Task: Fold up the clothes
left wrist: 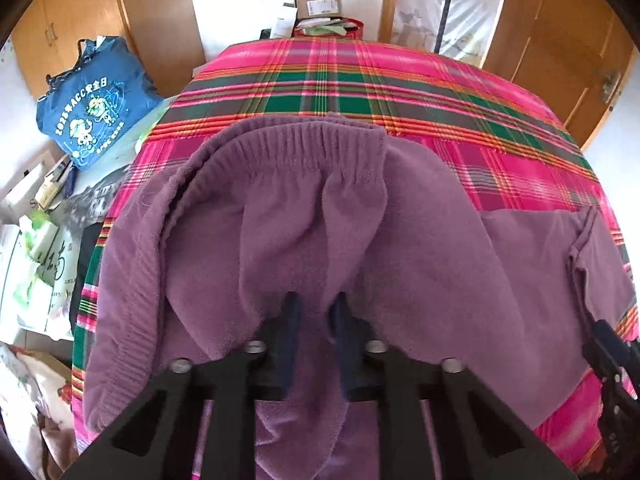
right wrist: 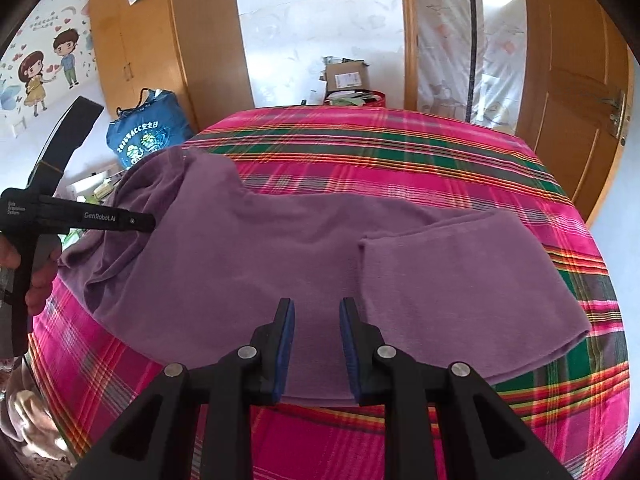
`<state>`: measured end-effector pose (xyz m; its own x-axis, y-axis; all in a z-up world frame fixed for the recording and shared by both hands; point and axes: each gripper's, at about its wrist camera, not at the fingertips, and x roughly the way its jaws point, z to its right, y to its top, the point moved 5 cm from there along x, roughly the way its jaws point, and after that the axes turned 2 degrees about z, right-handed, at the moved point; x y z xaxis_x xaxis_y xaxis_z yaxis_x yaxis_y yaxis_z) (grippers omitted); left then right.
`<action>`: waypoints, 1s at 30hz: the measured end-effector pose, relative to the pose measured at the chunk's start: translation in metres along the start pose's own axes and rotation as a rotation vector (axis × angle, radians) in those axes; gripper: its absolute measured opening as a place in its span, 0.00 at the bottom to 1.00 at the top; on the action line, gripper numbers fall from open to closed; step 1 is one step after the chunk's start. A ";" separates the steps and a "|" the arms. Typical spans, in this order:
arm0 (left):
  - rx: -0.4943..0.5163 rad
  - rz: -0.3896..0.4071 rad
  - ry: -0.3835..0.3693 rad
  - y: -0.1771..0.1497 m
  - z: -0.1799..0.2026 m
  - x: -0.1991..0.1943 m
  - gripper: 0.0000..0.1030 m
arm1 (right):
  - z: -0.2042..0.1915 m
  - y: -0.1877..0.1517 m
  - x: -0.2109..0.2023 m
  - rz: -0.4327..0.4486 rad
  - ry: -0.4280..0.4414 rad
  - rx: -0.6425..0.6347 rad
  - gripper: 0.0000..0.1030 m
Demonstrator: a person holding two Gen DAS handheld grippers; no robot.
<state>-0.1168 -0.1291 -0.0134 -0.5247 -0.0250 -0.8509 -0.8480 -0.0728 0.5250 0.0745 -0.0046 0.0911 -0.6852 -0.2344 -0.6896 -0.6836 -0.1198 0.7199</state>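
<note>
Left wrist view: a bed covered with a pink, green and orange plaid sheet (left wrist: 440,92) fills the centre of the room; wooden wardrobe doors (left wrist: 560,40) stand to the far right and more wooden panels to the far left. A blue drawstring bag (left wrist: 96,104) with printed characters lies to the left of the bed, and a cardboard box (left wrist: 320,2) sits among clutter beyond the far end. The purple garment (left wrist: 280,220) is spread across the near half of the sheet, its ribbed waistband (left wrist: 304,138) at the far edge. The left gripper (left wrist: 314,320) has its jaws clamped on a raised fold of the purple fabric, which bunches between the blue pads and hangs down toward the camera. At the near right edge the tip of the other tool is visible. Right wrist view: the same plaid sheet (right wrist: 400,152), a wooden door (right wrist: 580,100) at far right, and cartoon wall stickers (right wrist: 44,72) at far left. The purple garment (right wrist: 280,248) lies flat, one folded leg (right wrist: 460,280) to the right. The right gripper (right wrist: 316,320) has its jaws apart, nothing pressed between the pads; the garment's near edge lies beneath and between them. At left a hand (right wrist: 40,276) holds the left gripper (right wrist: 150,222), its tip against the lifted fabric.
</note>
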 end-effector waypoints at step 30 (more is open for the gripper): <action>-0.342 0.253 -0.102 0.050 -0.087 -0.087 0.03 | -0.127 -0.019 0.017 -0.055 0.363 -0.303 0.41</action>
<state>-0.1067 -0.2176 0.0854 -0.7321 0.0129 -0.6811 -0.6269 -0.4039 0.6662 0.1074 -0.1285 0.0755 -0.4810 -0.5358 -0.6939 -0.5749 -0.4048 0.7111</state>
